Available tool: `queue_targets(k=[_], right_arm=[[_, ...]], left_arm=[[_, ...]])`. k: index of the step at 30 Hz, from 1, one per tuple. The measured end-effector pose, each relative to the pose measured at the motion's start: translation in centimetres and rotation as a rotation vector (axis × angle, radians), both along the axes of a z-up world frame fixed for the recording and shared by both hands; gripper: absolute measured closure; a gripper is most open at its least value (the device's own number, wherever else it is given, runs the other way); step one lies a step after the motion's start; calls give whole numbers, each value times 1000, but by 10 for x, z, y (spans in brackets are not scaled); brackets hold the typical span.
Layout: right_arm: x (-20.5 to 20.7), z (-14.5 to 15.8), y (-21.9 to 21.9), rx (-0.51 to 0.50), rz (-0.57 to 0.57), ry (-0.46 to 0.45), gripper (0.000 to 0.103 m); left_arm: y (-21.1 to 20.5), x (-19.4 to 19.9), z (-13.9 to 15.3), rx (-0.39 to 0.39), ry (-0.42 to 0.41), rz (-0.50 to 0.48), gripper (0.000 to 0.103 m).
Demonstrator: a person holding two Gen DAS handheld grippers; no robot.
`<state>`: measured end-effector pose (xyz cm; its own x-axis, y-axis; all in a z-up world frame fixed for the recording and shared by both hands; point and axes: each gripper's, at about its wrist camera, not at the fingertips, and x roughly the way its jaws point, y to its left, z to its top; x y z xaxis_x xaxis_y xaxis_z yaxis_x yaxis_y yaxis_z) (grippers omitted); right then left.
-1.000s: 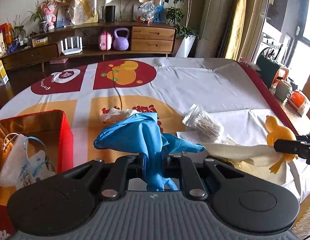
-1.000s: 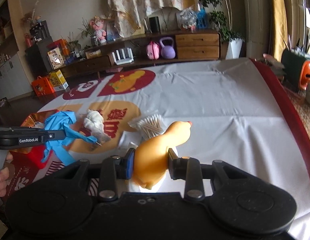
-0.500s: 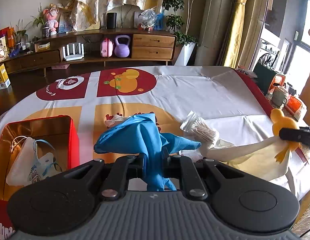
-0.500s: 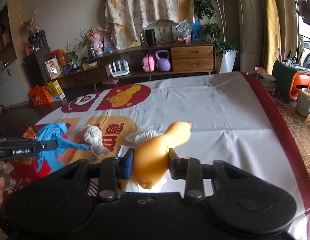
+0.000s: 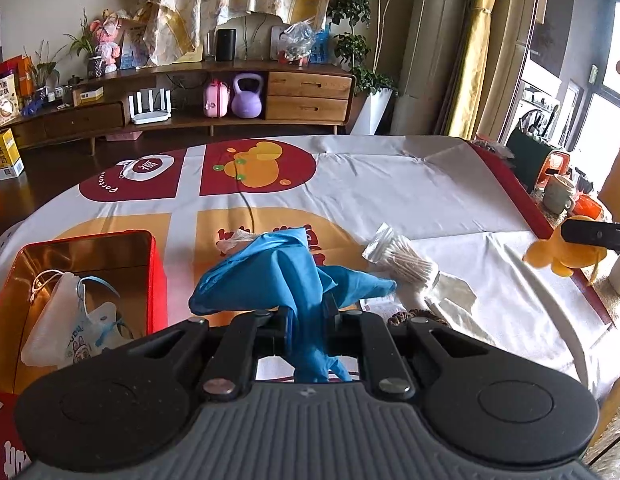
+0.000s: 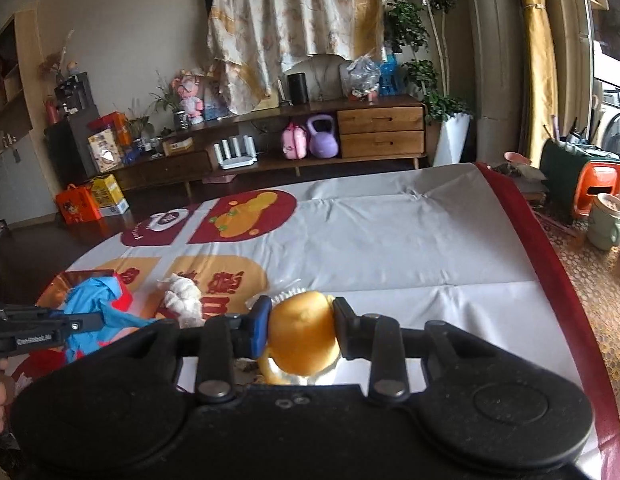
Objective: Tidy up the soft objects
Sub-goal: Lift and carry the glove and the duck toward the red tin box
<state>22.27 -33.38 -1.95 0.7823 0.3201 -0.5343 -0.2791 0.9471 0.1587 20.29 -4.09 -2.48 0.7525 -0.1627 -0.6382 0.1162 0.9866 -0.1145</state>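
Observation:
My left gripper (image 5: 308,330) is shut on a crumpled blue glove (image 5: 278,276) and holds it above the table, just right of the red tin box (image 5: 154,276). The box holds a white face mask (image 5: 66,320). My right gripper (image 6: 300,334) is shut on a soft orange duck toy (image 6: 304,338), lifted above the table's right side; the duck also shows at the right edge of the left wrist view (image 5: 561,250). The blue glove shows at the left of the right wrist view (image 6: 98,300).
A bag of cotton swabs (image 5: 401,260), a white gauze wad (image 6: 182,300), and a flat clear plastic bag (image 5: 453,292) lie on the printed tablecloth (image 5: 389,192). A wooden sideboard (image 5: 230,100) stands behind the table. A mug (image 5: 557,194) sits off the right edge.
My right gripper has lifted the duck toy higher and to the right; the pale bag that hung under it now lies on the table. My left gripper still holds the blue glove, slightly raised.

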Motion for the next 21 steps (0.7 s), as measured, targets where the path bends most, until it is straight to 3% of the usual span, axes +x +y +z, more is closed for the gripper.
queue_targets(k=[10, 21], right_arm=[[-3, 16, 40, 5, 107, -35, 76], [0, 30, 123, 23, 277, -52, 76]], left_arm=[[19, -7, 10, 8, -5, 12, 90], [63, -15, 26, 28, -1, 48, 90]])
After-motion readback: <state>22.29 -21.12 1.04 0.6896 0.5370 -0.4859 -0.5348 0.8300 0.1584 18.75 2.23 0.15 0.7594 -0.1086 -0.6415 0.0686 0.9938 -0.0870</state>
